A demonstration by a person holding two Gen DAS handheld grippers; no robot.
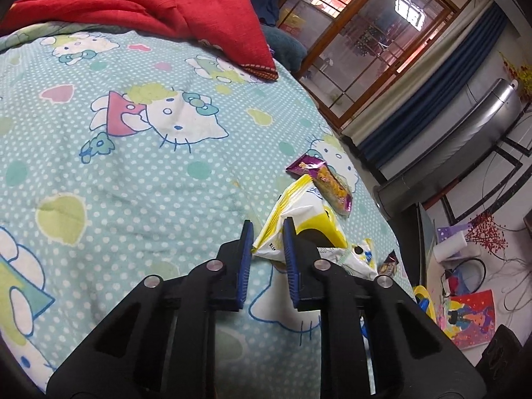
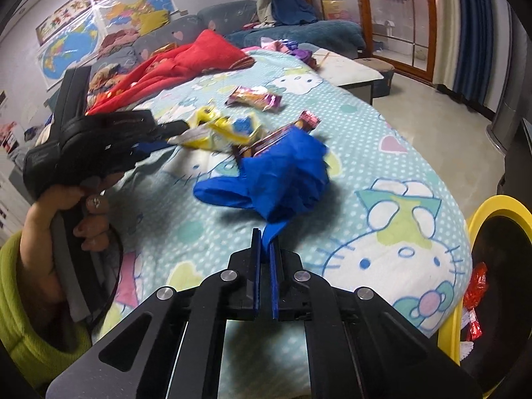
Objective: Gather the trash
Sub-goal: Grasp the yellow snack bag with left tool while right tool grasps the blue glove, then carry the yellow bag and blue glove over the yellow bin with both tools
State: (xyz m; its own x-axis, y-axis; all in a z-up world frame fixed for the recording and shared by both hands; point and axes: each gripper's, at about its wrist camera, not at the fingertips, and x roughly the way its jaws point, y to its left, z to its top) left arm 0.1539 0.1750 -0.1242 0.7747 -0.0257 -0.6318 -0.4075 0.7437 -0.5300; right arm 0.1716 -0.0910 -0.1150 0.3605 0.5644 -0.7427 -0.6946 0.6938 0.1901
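A yellow and white wrapper (image 1: pixel 299 206) (image 2: pixel 216 133) lies on the cat-print bed sheet (image 1: pixel 133 166). Its near corner sits between the blue pads of my left gripper (image 1: pixel 267 227) (image 2: pixel 181 129), which is shut on it. Beyond it lie a purple snack packet (image 1: pixel 327 179) (image 2: pixel 254 96), a white and green wrapper (image 1: pixel 355 256) and a small dark wrapper (image 1: pixel 389 261). My right gripper (image 2: pixel 264 236) is shut on the tail of a crumpled blue glove (image 2: pixel 282 173), which hangs just above the sheet. A yellow-rimmed bin (image 2: pixel 498 206) with red wrappers (image 2: pixel 477 286) inside stands at the bed's right edge.
A red blanket (image 1: pixel 166 3) (image 2: pixel 186 60) is bunched at the far end of the bed. A hand (image 2: pixel 66 212) in a green sleeve (image 2: pixel 20 299) holds the left gripper. To the right the bed drops to the floor, with a silver column (image 1: pixel 465 139), papers and wood-framed glass doors (image 2: pixel 399 16).
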